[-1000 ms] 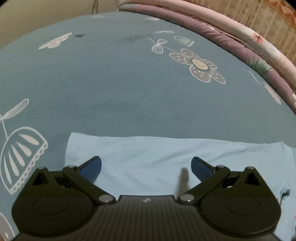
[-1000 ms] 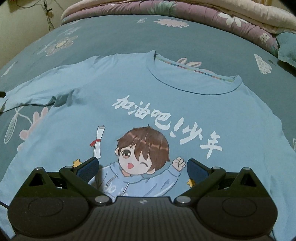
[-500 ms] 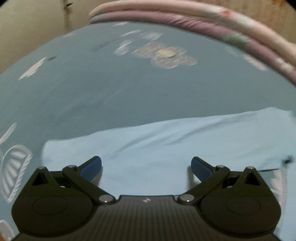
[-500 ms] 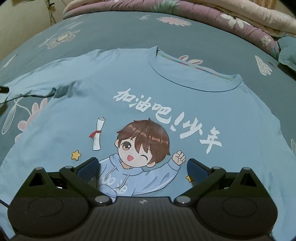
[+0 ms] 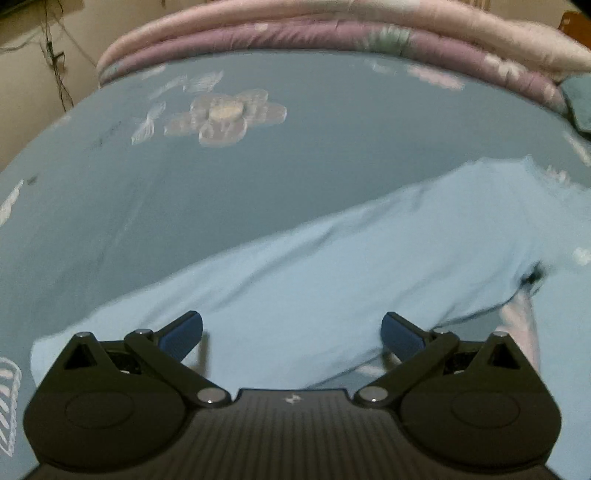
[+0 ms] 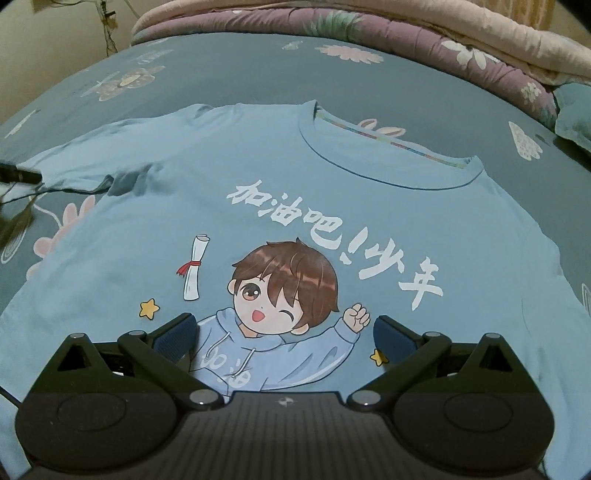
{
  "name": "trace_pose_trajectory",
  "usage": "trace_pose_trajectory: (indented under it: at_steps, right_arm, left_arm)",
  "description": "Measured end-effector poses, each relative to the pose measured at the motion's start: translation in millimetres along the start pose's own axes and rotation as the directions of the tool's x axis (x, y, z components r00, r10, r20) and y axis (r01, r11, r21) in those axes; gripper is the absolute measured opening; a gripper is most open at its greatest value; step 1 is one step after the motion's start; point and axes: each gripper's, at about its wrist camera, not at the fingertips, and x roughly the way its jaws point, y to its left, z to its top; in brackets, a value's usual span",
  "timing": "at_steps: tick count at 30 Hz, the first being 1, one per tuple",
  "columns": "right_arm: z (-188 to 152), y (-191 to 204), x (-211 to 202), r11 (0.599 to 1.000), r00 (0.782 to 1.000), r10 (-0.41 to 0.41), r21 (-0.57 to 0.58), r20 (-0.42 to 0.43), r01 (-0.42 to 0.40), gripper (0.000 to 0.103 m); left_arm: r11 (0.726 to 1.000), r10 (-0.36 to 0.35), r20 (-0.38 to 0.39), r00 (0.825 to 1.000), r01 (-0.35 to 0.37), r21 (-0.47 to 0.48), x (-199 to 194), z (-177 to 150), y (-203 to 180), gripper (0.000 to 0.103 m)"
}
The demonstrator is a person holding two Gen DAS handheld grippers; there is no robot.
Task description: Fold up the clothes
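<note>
A light blue long-sleeved shirt [image 6: 258,184] lies flat, front up, on the bed, with a cartoon boy print [image 6: 284,291] and white characters. My right gripper [image 6: 282,332] is open and empty, low over the lower part of the print. In the left wrist view the shirt's sleeve [image 5: 332,266] stretches from lower left to upper right, blurred. My left gripper [image 5: 291,332] is open and empty just above the sleeve near its cuff end. The left gripper also shows as a dark shape at the sleeve end in the right wrist view [image 6: 18,177].
The bed has a teal sheet with flower prints [image 5: 225,114]. Folded purple and pink quilts [image 6: 369,33] lie along the far edge. A teal pillow [image 6: 572,110] sits at the far right. A wall with hanging cables [image 5: 55,66] is at the far left.
The left wrist view has swung to the right, so the sleeve now runs diagonally and more of the shirt body shows. My right gripper has drawn back slightly over the print. Both stay open.
</note>
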Motion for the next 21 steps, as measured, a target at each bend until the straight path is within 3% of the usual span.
trace_pose_trajectory:
  at_steps: [4, 8, 10, 12, 17, 21]
  right_arm:
    - [-2, 0, 0, 1.0, 1.0, 0.0, -0.007, 0.021, 0.0, 0.103]
    - [-5, 0, -1, 1.0, 0.999, 0.001, -0.005, 0.039, -0.001, 0.103]
    - [-6, 0, -1, 1.0, 0.999, 0.001, -0.004, 0.044, -0.001, 0.103]
    - [-6, 0, -1, 1.0, 0.999, 0.002, -0.004, 0.047, -0.001, 0.103]
    - [-7, -1, 0, 1.0, 0.998, 0.004, -0.008, 0.057, -0.004, 0.103]
    - [-7, 0, 0, 1.0, 0.998, 0.002, -0.009, 0.06, -0.002, 0.103]
  left_arm:
    - [0.992, -0.108, 0.067, 0.992, 0.102, 0.08, 0, 26, -43, 0.102]
    - [0.969, -0.153, 0.049, 0.987, 0.14, 0.206, 28, 36, -97, 0.102]
    - [0.962, -0.139, 0.012, 0.99, 0.132, 0.241, 40, 32, -108, 0.102]
    - [0.961, -0.08, -0.028, 0.996, 0.085, 0.262, 51, 26, -112, 0.103]
    - [0.967, -0.048, -0.009, 0.999, 0.049, 0.252, 32, 24, -103, 0.102]
    - [0.946, -0.191, 0.042, 0.981, 0.172, 0.276, 18, 37, -120, 0.102]
